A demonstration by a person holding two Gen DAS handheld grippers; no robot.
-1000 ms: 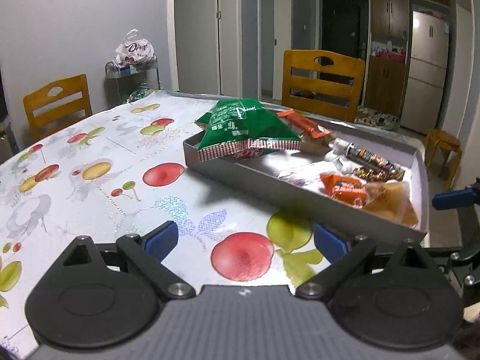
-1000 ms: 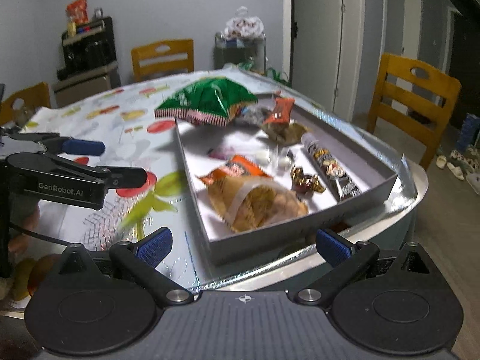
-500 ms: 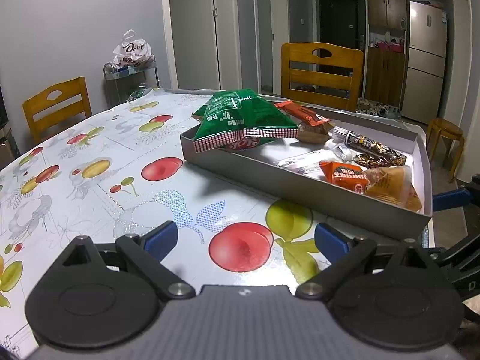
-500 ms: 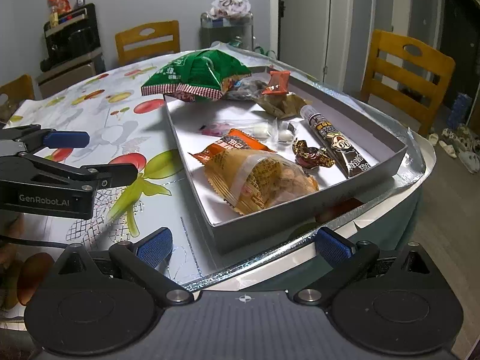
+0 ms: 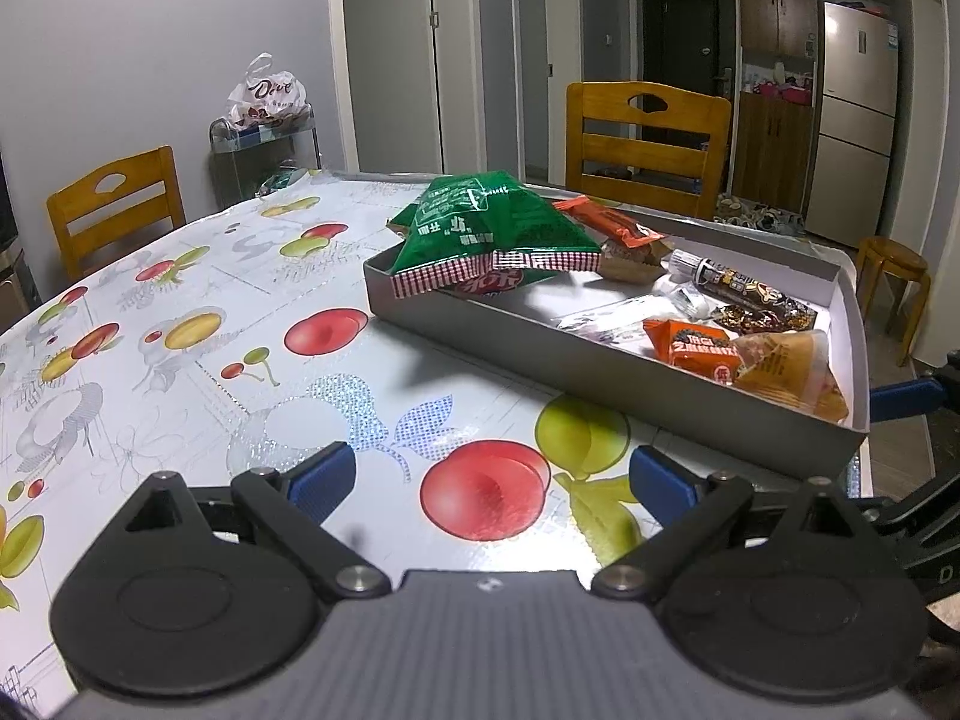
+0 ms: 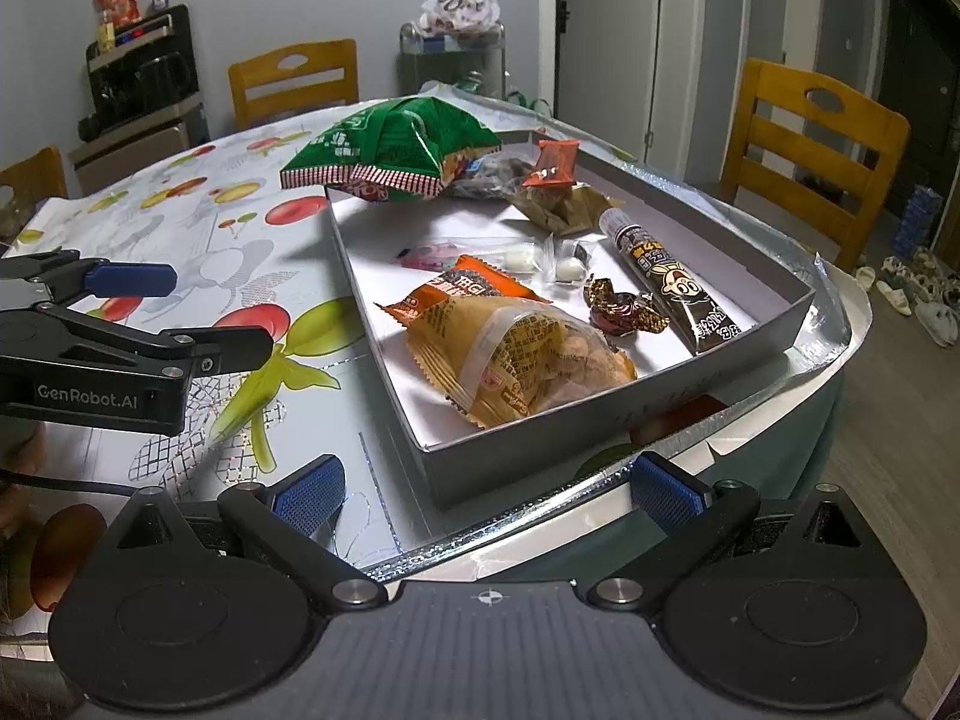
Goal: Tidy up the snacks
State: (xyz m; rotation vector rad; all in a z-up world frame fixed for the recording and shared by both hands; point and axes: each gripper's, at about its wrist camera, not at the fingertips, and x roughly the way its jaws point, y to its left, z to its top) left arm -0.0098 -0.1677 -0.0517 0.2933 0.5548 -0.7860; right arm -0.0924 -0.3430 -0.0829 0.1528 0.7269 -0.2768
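Legible text, inventory:
- left gripper (image 6: 180, 312), side of body: "GenRobot.AI", white on black.
- white plastic bag (image 5: 267, 95) on cart, bkgd: read "Dove", brown script.
- orange snack packet (image 5: 696, 348): white lettering, approx. "TFGI"; rest unclear.
- other wrappers: print illegible.

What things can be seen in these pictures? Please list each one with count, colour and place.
tray: 1, grey, on table near its edge
chip bag: 1, green, over tray's far corner
tan snack bag: 1, yellow-brown, tray's near corner
orange packet: 1, orange, behind tan bag
stick pack: 1, dark brown, tray's right side
foil candy: 1, red-gold, beside stick pack
tablecloth: 1, white with fruit print
chairs: several, wooden, around table
left tongs: open, empty
right tongs: open, empty
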